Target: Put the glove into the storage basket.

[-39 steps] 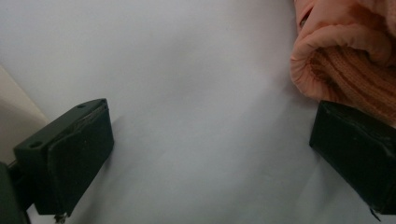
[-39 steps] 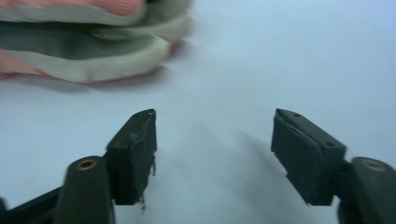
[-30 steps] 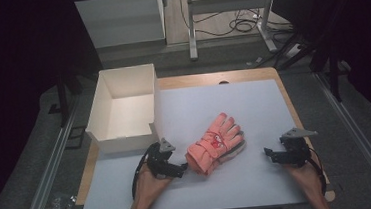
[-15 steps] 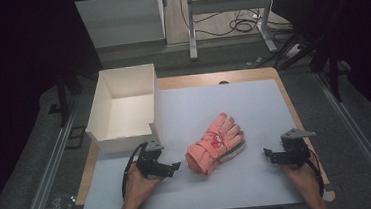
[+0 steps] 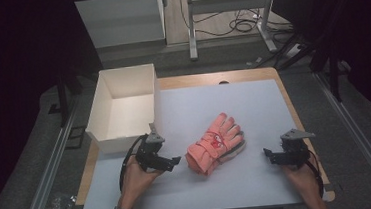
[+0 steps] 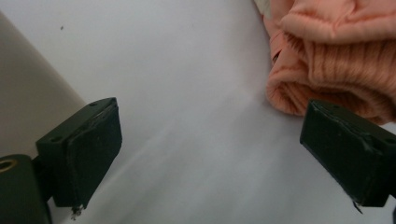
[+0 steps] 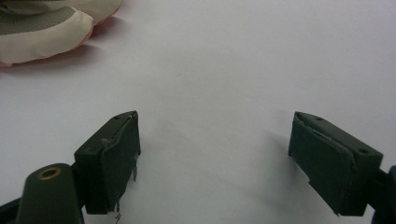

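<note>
So the pink gloves are stacked as a pair near the middle of the tabletop, cuffs toward the person, fingers pointing away and to the right. The white box sits at the tabletop's left edge, open and with nothing seen inside, so that's probably where the pair is meant to end up.

The left gripper is just beside the ribbed cuff with its jaws spread wide and nothing between them; in the left gripper view the cuff lies right by one jaw. The right gripper is parked well apart on the other side, also spread wide and holding nothing.

For a clean pickup, the cuff end should probably be taken, since that's the thickest, bunched part. Both layers need to be caught between the jaws, otherwise the bottom glove could be left behind. The lower jaw should be slid flat along the tabletop under the cuff before anything gets squeezed.
</note>
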Demonstrator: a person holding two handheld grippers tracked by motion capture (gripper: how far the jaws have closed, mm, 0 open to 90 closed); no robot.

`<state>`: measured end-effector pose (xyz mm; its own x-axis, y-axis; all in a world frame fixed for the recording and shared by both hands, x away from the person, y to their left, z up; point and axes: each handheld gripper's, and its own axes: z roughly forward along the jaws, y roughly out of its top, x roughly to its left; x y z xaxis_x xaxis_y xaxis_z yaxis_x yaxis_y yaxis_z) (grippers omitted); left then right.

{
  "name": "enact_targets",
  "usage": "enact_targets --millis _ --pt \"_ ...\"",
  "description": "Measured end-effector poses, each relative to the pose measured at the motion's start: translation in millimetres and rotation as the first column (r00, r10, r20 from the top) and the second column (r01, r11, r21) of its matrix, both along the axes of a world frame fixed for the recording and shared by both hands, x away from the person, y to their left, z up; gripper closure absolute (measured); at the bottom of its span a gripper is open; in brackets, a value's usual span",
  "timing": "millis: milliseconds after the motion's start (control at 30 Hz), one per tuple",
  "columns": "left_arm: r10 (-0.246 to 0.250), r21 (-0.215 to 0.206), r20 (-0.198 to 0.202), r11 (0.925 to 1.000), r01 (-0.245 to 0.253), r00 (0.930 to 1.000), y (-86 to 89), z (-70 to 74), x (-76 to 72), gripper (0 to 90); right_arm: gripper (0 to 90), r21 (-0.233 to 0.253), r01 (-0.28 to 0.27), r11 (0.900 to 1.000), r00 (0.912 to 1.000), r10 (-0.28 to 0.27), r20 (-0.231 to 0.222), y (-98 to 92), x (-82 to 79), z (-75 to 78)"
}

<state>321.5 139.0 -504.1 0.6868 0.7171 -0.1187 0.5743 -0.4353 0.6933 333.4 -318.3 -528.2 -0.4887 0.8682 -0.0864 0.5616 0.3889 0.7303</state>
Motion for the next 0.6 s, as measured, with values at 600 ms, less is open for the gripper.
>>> enact_targets --millis 600 --pt "-0.080 -0.032 0.013 0.9962 0.081 0.9967 -31.8 45.7 13.3 1.6 16.9 -0.008 0.000 1.000 1.0000 0.000 0.009 0.9 -1.0 0.0"
